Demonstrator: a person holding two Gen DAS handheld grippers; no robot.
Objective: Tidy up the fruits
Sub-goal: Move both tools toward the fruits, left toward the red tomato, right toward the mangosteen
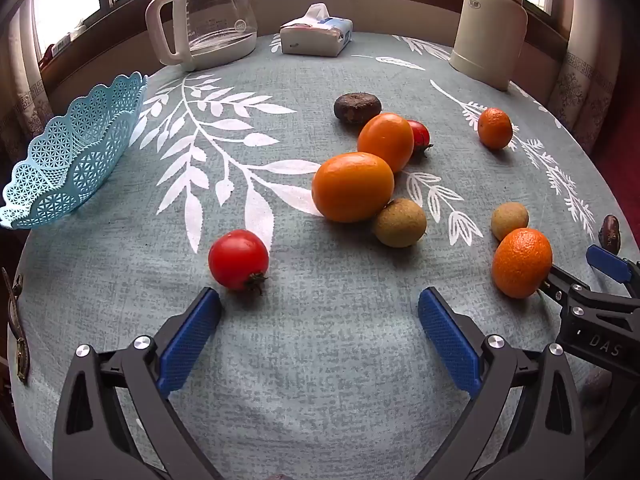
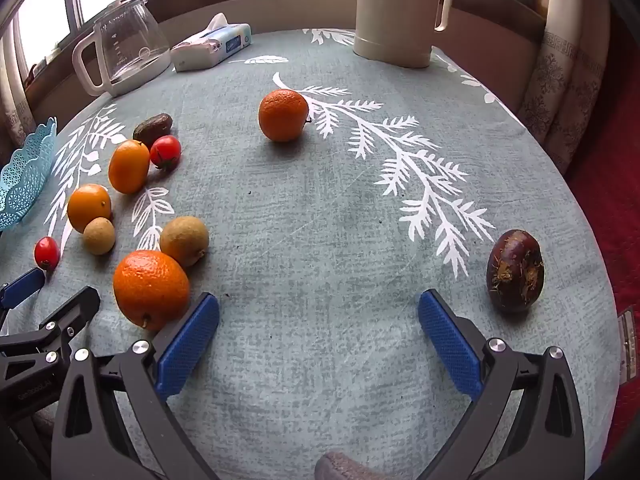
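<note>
Left gripper (image 1: 319,312) wide open, empty, low over the table; red tomato (image 1: 239,259) just ahead of its left finger, basket (image 1: 72,148) farther left. Right gripper (image 2: 318,312) also wide open, empty, near orange (image 2: 151,289) touching its left finger's outer side. Left is nearer tomato and basket, likely first pick

Black grippers (image 1: 319,306), blue pads (image 1: 188,340) (silver screws)

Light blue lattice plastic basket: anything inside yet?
No fruit shows in the light blue lattice plastic basket; only its tilted wall and rim are in view. Its floor is hidden, so the inside cannot be confirmed.
</note>
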